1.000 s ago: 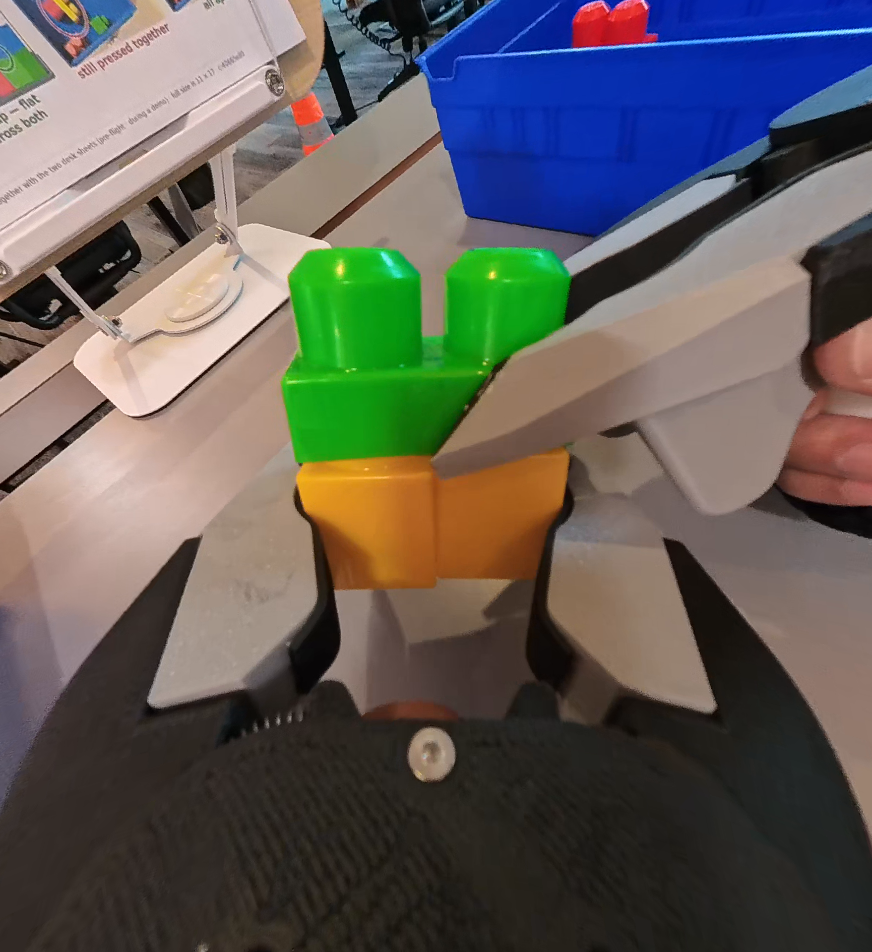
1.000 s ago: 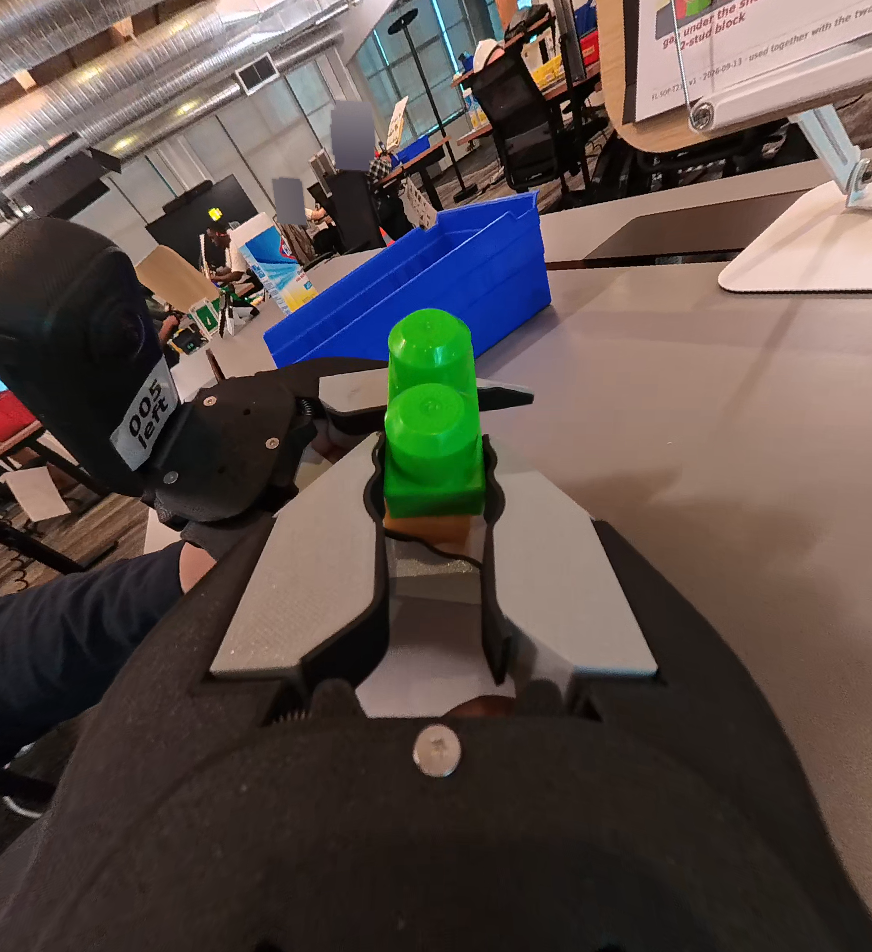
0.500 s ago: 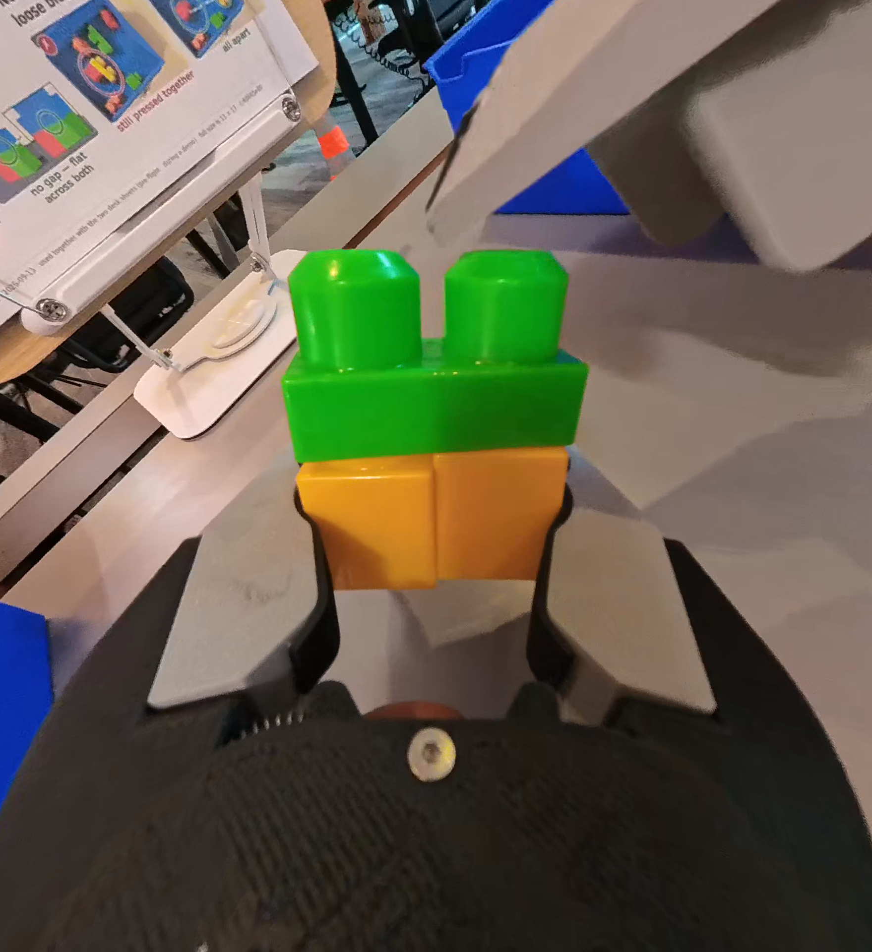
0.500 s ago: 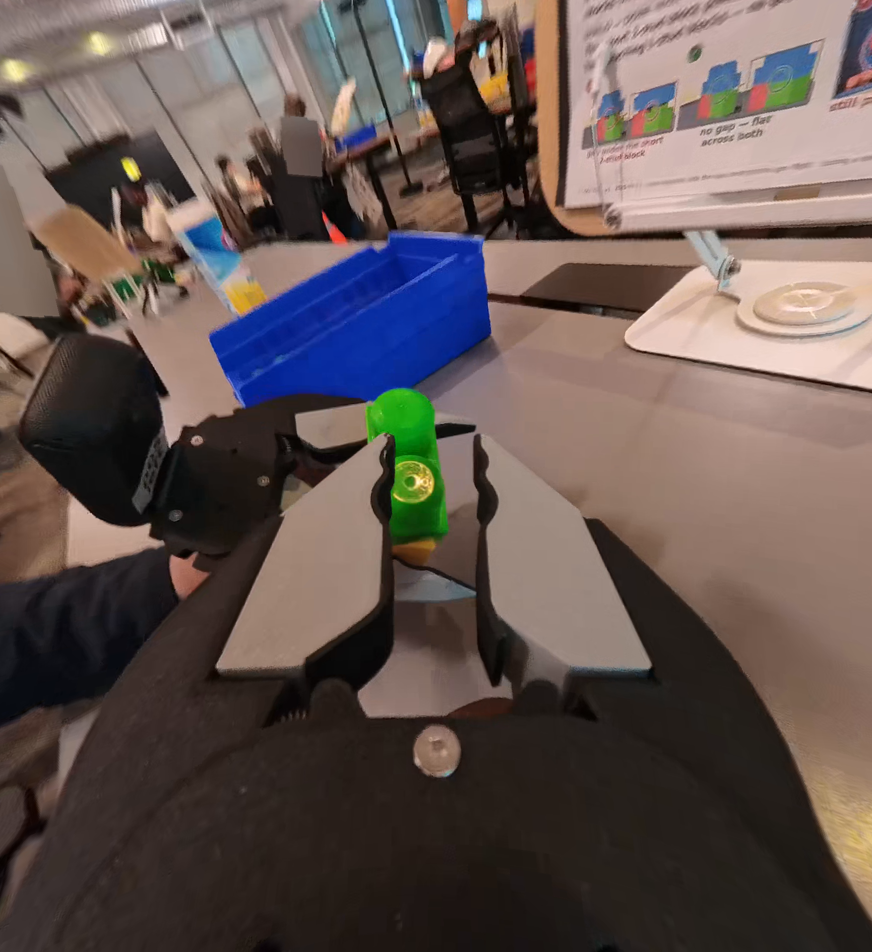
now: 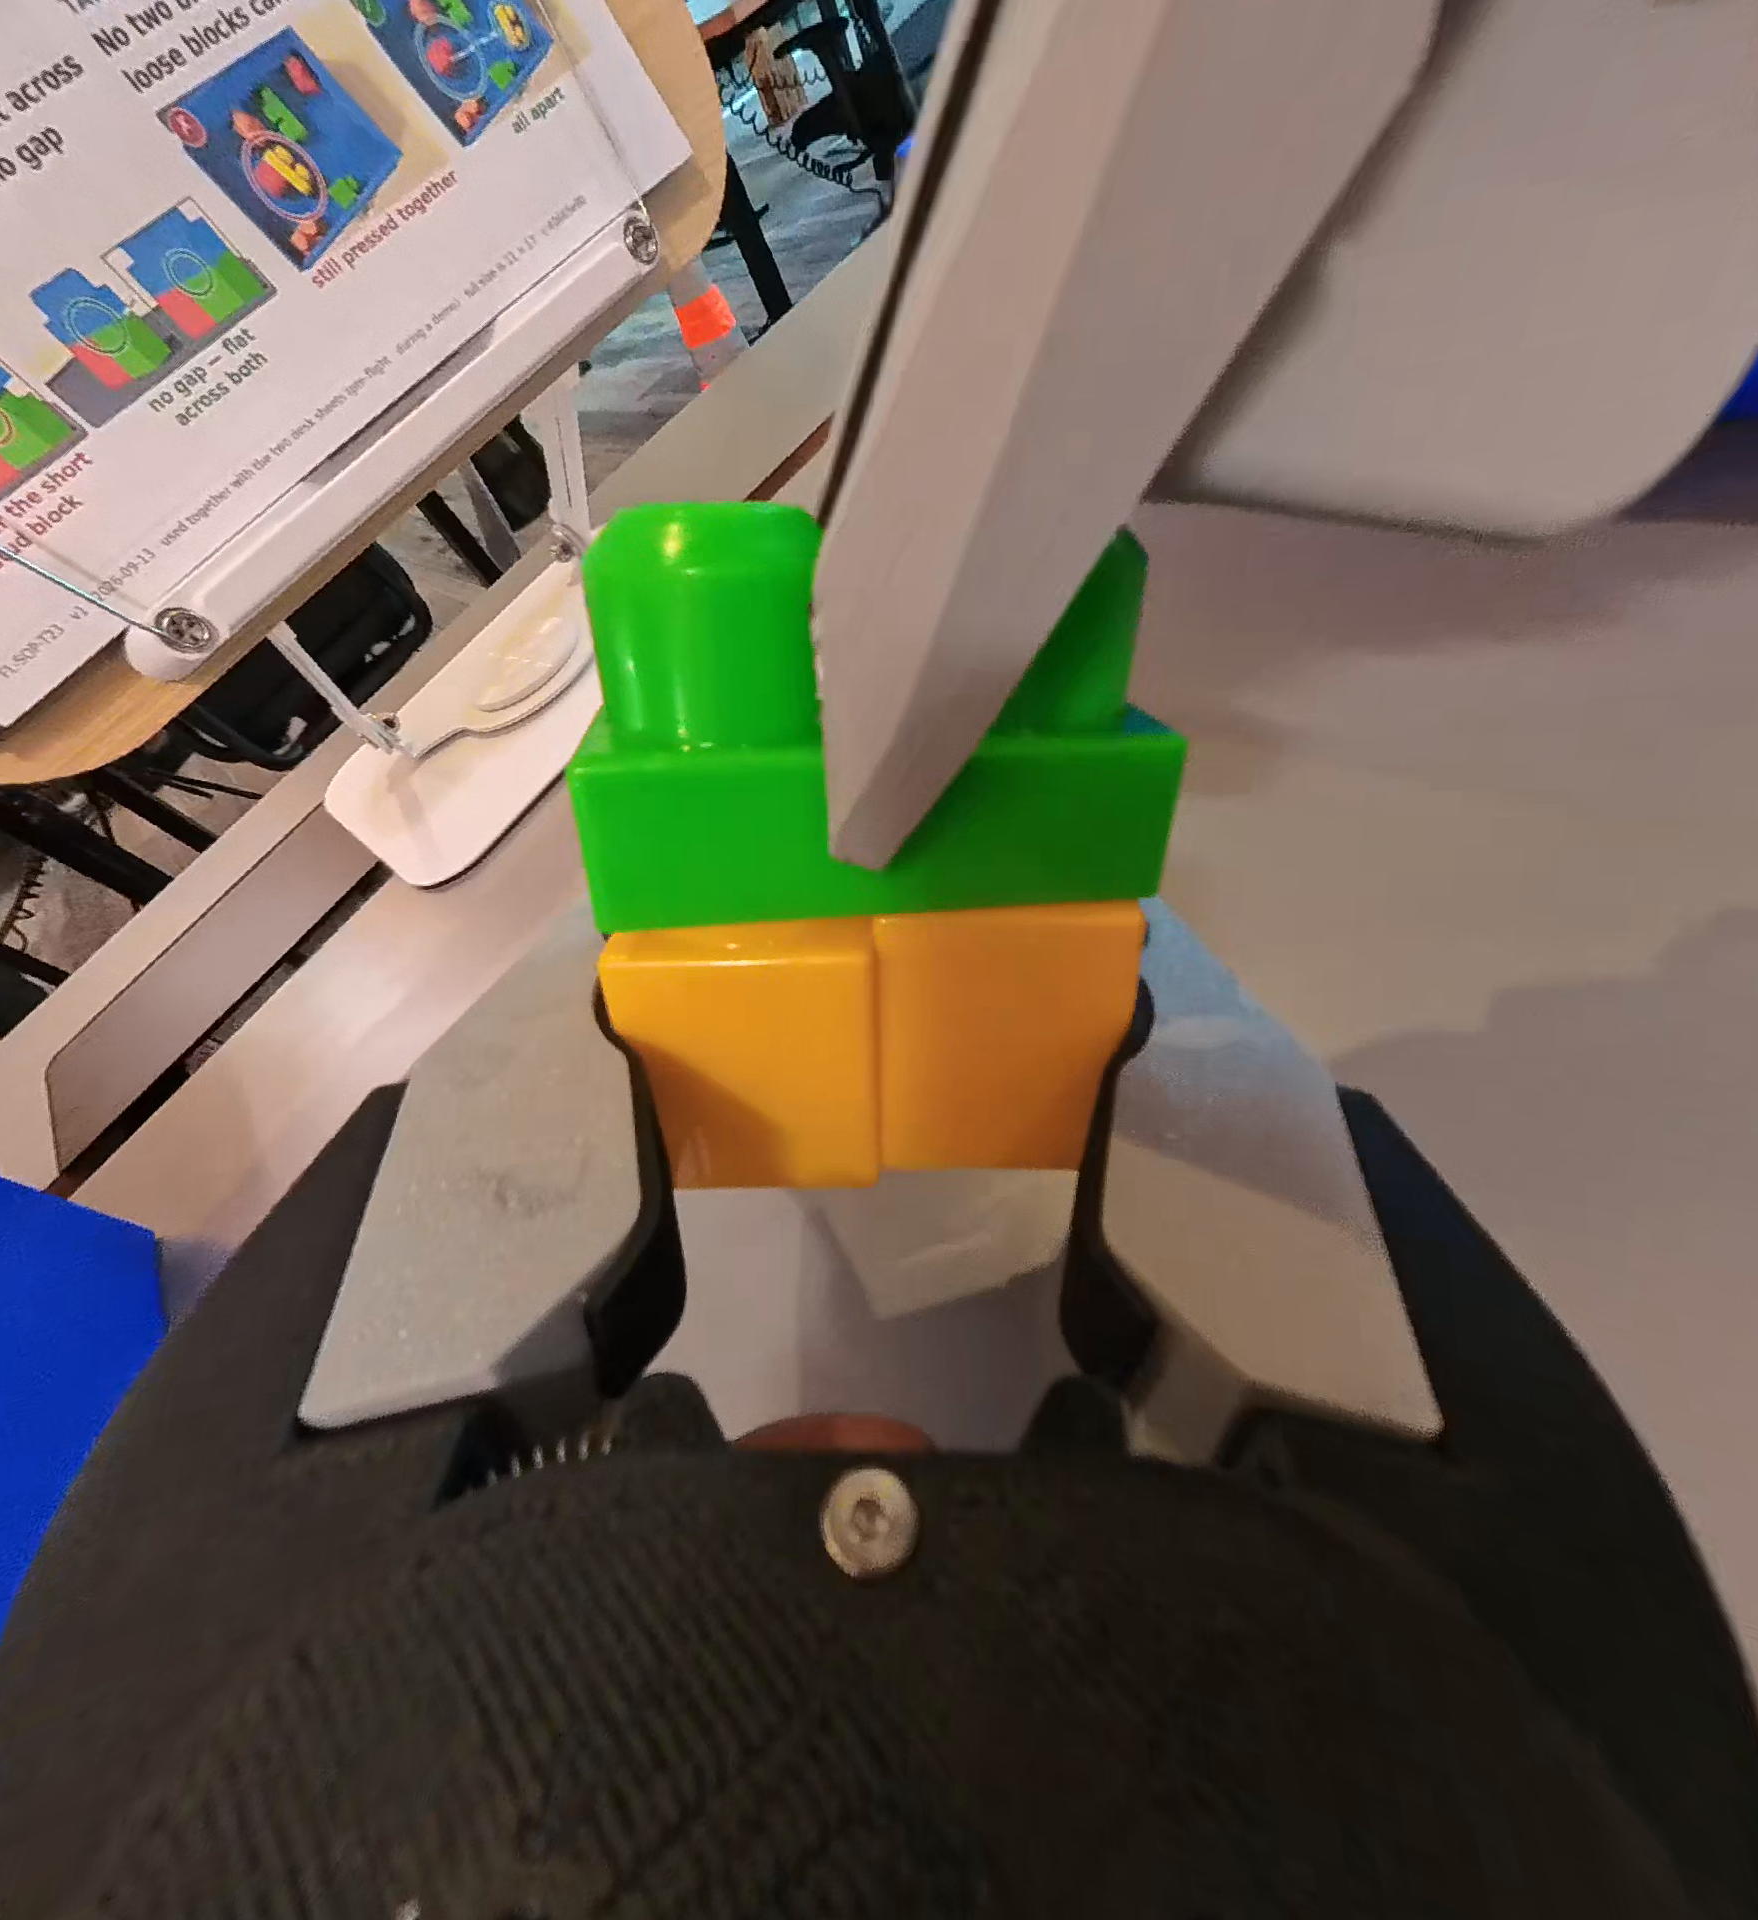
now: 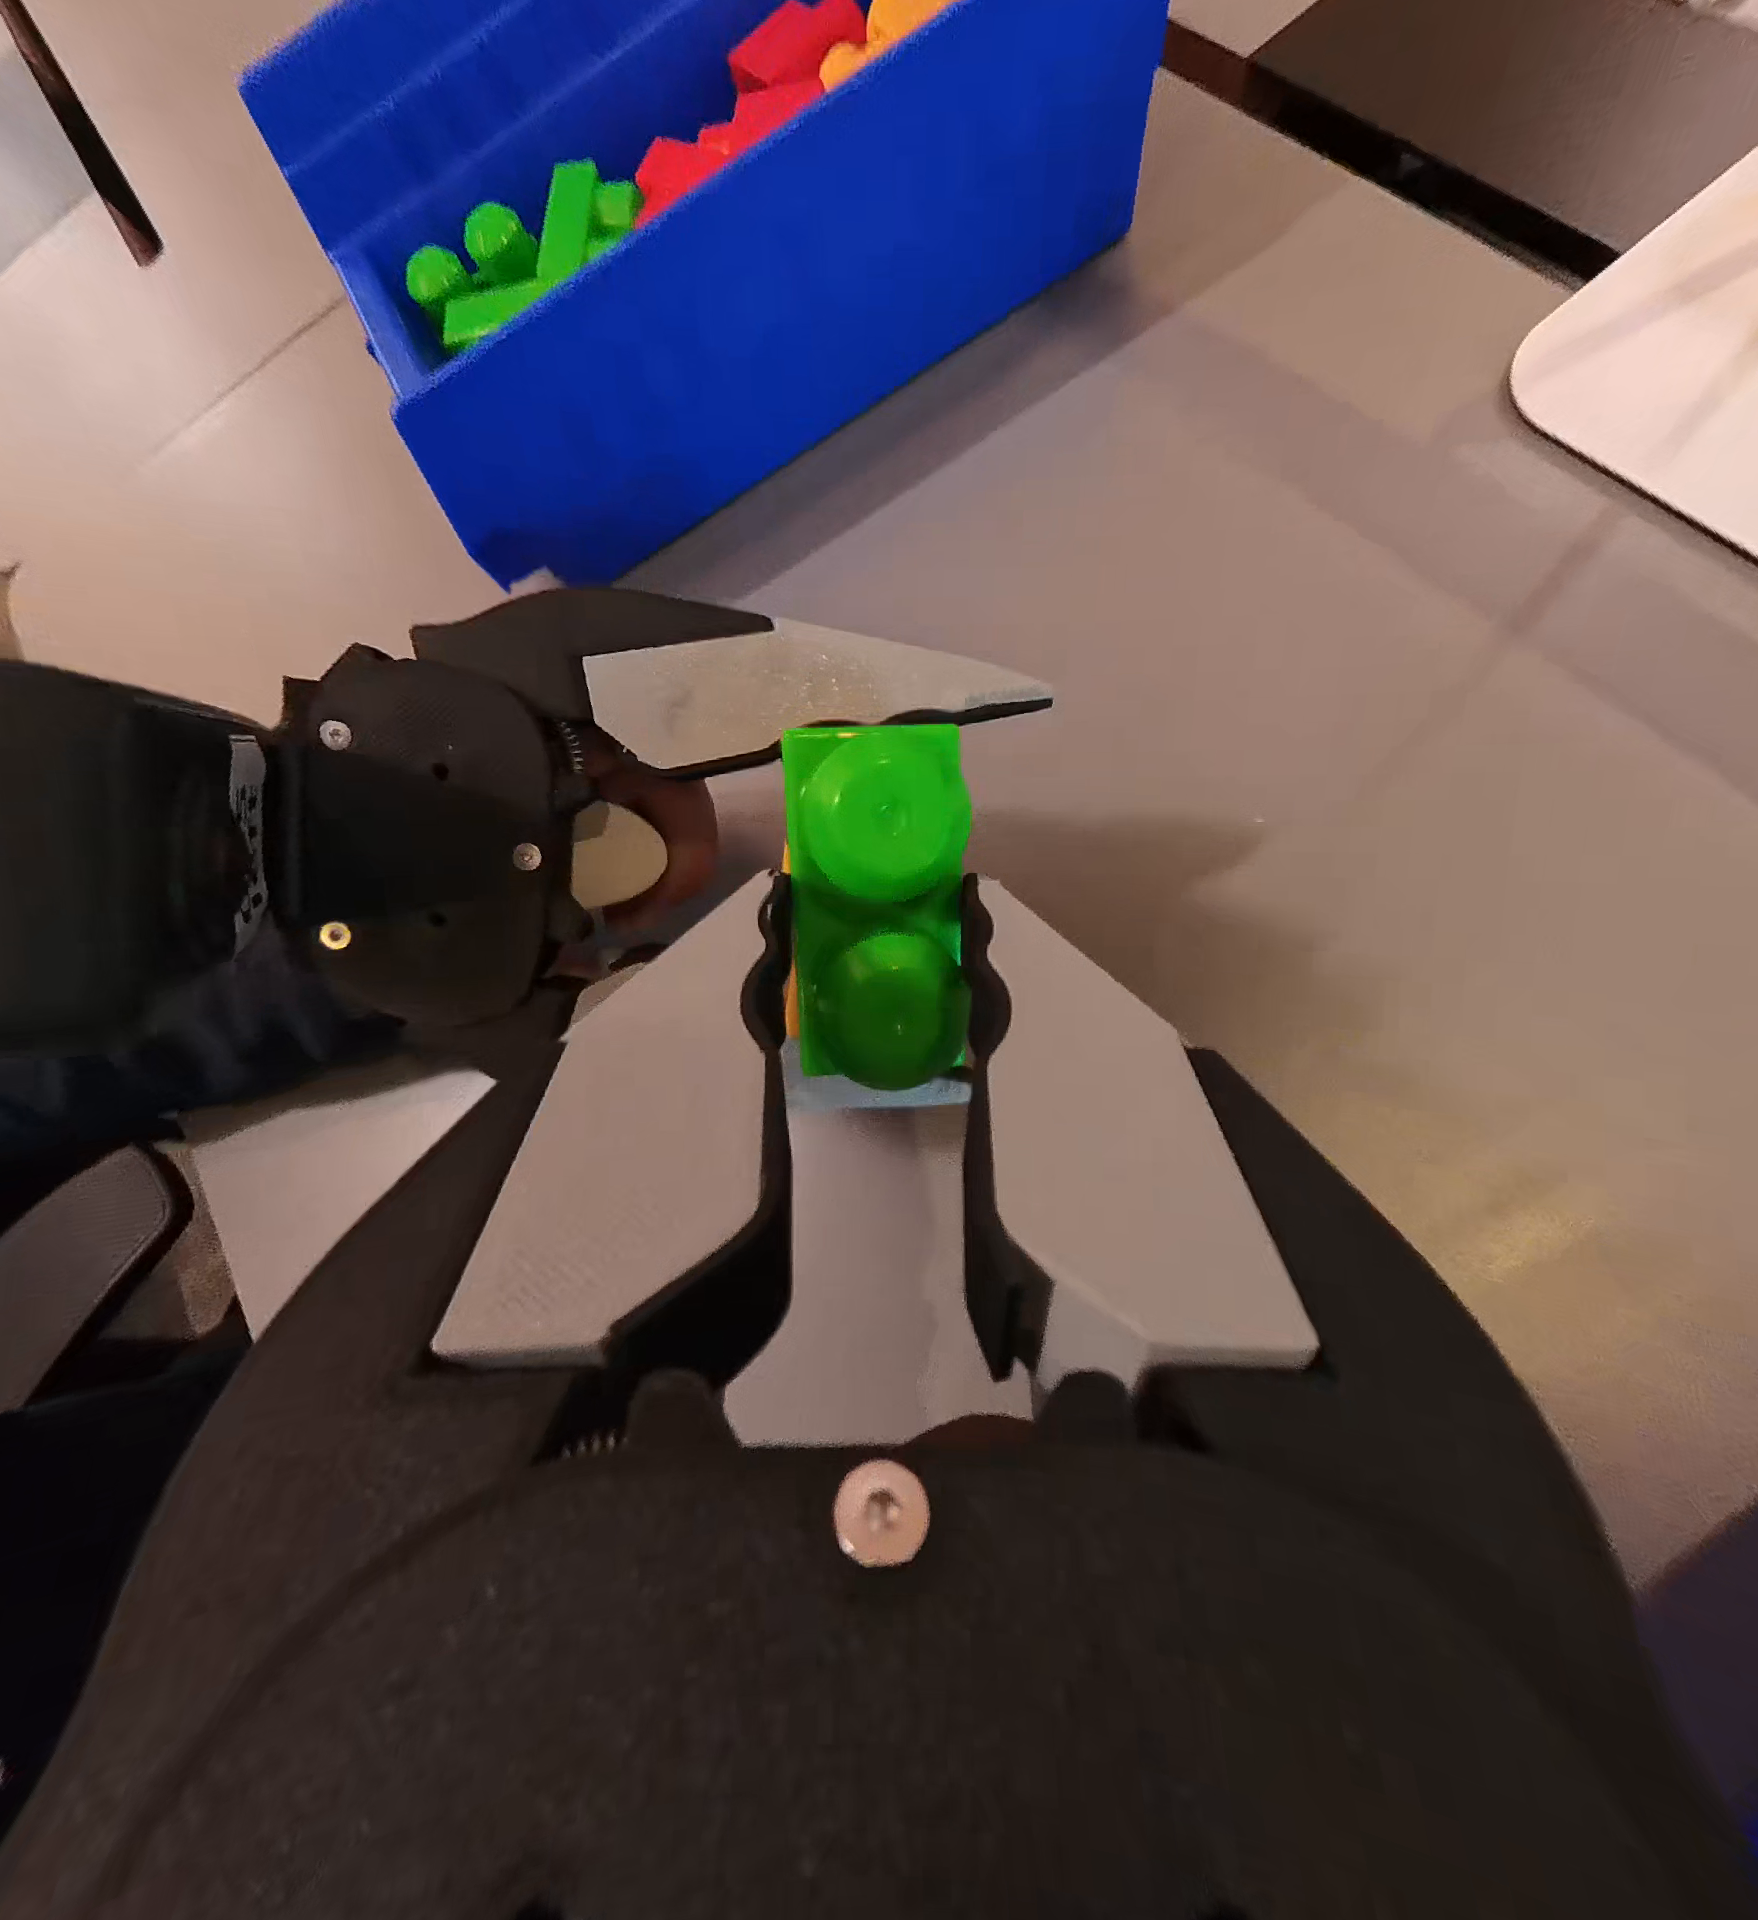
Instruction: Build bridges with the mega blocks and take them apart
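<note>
My left gripper (image 5: 875, 1039) clamps the yellow block (image 5: 870, 1049) above the table (image 6: 1374, 727); my right gripper (image 6: 870, 977) pinches the green block (image 6: 875, 894) stacked on it from above. Blue bin (image 6: 750, 343) behind.

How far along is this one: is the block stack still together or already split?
Still together: the green block sits pressed on the orange block. In hand: the left hand-held gripper clamps the orange block, while the right hand-held gripper straddles the green one from above. Left: pulling them apart, perhaps returning them to the blue bin of loose blocks.
</note>
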{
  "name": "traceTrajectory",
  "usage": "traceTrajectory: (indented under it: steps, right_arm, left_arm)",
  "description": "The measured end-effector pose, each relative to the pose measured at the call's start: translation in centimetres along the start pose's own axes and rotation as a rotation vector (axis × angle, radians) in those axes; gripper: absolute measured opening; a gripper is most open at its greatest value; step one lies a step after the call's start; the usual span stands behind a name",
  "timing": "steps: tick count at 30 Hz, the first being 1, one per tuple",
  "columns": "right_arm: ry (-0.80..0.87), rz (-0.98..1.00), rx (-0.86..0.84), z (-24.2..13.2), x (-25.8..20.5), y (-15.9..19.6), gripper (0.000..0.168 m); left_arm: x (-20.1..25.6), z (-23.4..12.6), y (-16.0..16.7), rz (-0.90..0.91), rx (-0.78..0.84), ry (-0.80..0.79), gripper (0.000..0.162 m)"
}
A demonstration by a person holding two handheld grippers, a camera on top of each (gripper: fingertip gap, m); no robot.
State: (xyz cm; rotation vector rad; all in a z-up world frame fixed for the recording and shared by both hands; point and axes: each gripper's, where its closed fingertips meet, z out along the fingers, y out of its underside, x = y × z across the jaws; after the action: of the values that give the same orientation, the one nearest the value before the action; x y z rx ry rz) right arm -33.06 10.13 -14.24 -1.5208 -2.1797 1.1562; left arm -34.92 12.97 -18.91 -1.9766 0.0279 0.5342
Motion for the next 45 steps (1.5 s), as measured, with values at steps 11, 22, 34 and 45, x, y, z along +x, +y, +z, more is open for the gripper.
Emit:
traceTrajectory:
  steps: [11, 22, 34, 45]
  right_arm:
    - [-0.120, 0.142, -0.081, 0.8, 0.2, -0.1, 0.030]
    - [-0.455, 0.292, -0.093, 0.8, -0.3, 1.2, 0.031]
    - [-0.494, 0.404, 0.075, 1.6, 1.7, 0.9, 0.030]
    - [-0.369, 0.382, 0.114, 1.1, 3.4, 1.6, 0.030]
  left_arm:
    - [-1.1, -0.6, -0.3, 0.071, 0.009, -0.092, 0.088]
    - [1.0, -1.9, -2.7, 0.078, 0.161, 0.077, 0.086]
    - [0.2, -2.8, -2.8, 0.243, 0.202, 0.010, 0.065]
    - [-0.9, -2.3, 0.0, 0.065, 0.068, 0.068, 0.090]
